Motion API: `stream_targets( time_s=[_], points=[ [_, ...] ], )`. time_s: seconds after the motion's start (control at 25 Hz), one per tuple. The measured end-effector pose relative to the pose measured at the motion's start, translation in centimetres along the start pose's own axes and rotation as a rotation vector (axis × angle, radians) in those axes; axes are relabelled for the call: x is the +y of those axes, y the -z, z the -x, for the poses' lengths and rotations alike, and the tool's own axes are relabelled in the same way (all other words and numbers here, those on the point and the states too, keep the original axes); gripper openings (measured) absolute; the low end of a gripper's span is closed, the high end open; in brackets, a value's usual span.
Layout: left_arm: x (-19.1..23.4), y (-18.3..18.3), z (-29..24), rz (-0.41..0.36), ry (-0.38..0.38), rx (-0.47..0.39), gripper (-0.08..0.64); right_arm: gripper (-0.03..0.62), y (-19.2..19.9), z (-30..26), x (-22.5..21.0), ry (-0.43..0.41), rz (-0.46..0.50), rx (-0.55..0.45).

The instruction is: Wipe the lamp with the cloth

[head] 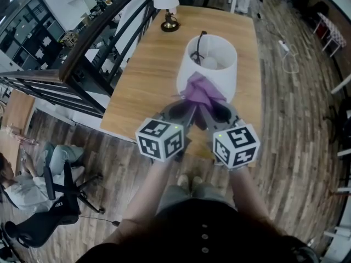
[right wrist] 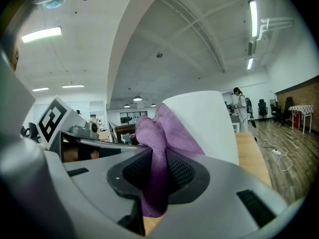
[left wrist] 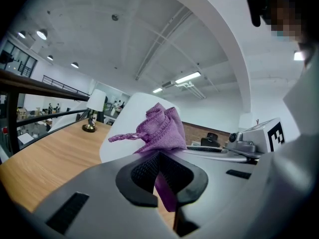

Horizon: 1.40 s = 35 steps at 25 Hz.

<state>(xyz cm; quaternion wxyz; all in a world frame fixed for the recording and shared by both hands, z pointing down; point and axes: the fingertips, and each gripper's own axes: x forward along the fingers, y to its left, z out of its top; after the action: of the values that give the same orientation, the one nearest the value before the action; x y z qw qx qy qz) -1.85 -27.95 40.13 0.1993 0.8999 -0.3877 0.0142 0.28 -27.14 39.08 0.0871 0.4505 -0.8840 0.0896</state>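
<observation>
- With the fingers of the left gripper, clenched one fold of the purple cloth. With those of the right gripper, pinched another fold of the same cloth, a short tail hanging below the pads.
- Held both grippers side by side at 6 o'clock in the head view, tips almost meeting, the cloth bunched up just beyond them.
- Found the lamp straight ahead at 12 o'clock from the tips, upright on the wooden table close to its near edge. Long axis vertical, open top of the white shade turned toward the head camera.
- Saw the cloth lying against the near wall of the shade, apparently touching it. Could not tell how hard it pressed.
- Judged neither gripper clearly nearer. From the left gripper view, saw the shade behind the cloth and spreading toward 9 o'clock; from the right gripper view, toward 2 o'clock. Placed the shade centred between the two.
- Judged the wiping to be at its very start. Expected the coming stroke to follow the curved wall, sideways round it or up and down it.
- Reckoned the shade light and easy to tilt, so advised gentle pressure.
- Noted a second lamp at the table's far end, well apart, and a dark railing toward 10 o'clock, neither involved.
</observation>
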Motion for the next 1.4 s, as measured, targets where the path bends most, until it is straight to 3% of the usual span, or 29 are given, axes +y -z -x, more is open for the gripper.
stream_targets(
  time_s=[0.96,1.4],
  points=[
    [1.0,5.6,0.4,0.118,-0.030,0.071,0.011,0.077,6.1,-0.2,0.5,-0.020,-0.084,0.145],
    [-1.3,3.9,0.7,0.129,0.051,0.034,0.009,0.077,4.1,1.9,0.5,-0.014,-0.075,0.082]
  ],
)
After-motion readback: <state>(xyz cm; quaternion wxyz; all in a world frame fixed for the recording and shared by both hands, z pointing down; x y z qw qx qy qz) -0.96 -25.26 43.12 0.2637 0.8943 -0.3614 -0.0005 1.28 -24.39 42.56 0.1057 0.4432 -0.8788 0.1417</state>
